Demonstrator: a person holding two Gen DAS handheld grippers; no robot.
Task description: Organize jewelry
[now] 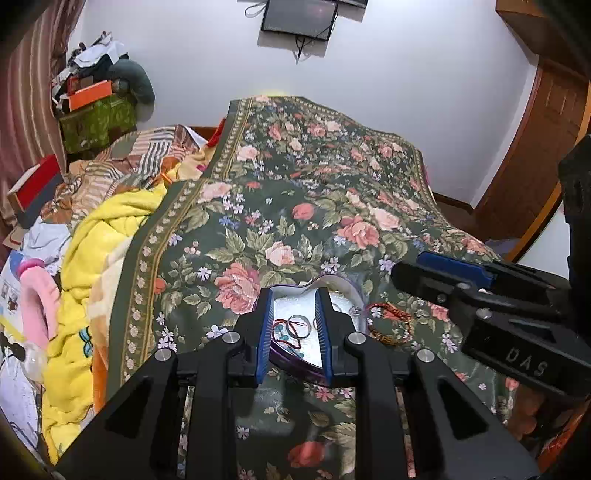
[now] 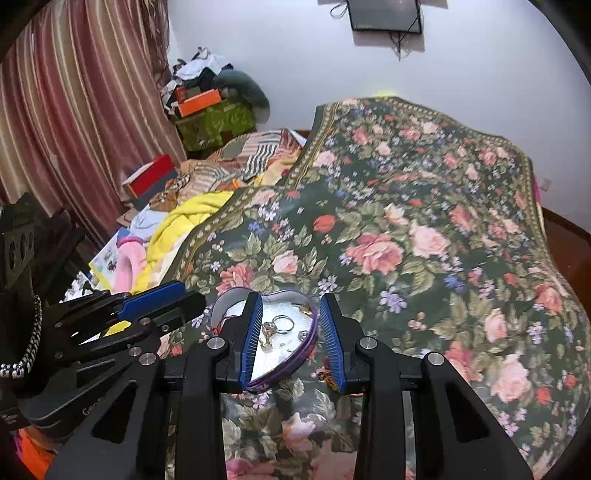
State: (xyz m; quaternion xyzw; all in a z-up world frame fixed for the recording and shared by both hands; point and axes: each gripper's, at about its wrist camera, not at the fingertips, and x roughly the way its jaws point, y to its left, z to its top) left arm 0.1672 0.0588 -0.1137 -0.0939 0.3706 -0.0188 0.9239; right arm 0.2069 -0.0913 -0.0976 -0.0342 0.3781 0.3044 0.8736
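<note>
Both claws hover released, left gripper point(image 1: 293, 334) and right gripper point(image 2: 293, 339), over the heart-shaped box point(image 1: 314, 363) already holding rings point(image 1: 297, 325); at three o'clock one braided bracelet point(image 1: 391, 323) waits outside on the bedspread point(image 1: 295, 206).

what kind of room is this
Most likely a bedroom in a home. A bed under a floral cover fills the view, heaped blankets lie beside it, striped curtains hang at one side, and a screen is mounted on the wall.
</note>
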